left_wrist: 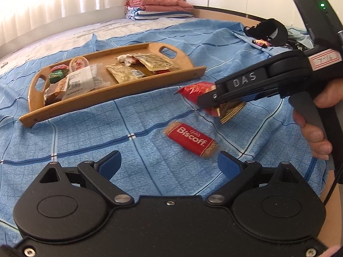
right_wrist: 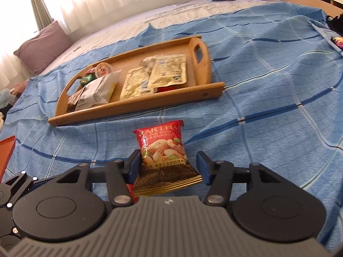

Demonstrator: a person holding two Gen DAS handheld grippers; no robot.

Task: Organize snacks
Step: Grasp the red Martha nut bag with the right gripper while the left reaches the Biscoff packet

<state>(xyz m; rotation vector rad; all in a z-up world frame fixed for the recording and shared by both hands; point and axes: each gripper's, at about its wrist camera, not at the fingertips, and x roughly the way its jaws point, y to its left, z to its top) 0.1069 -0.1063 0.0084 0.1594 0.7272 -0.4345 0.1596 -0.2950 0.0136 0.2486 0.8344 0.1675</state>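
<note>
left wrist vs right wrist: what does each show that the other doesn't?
Only left wrist: the red Biscoff biscuit packet lying on the bedsheet, and the right gripper seen from outside. Only right wrist: the purple pillow and the nut picture on the red-and-gold nut packet. Both: the wooden handled tray of snacks and the blue checked bedsheet.

An orange slab is cut off by the right view's left edge; a red packet hides under tray sachets; the nut bag is partly covered by the right tool.
</note>
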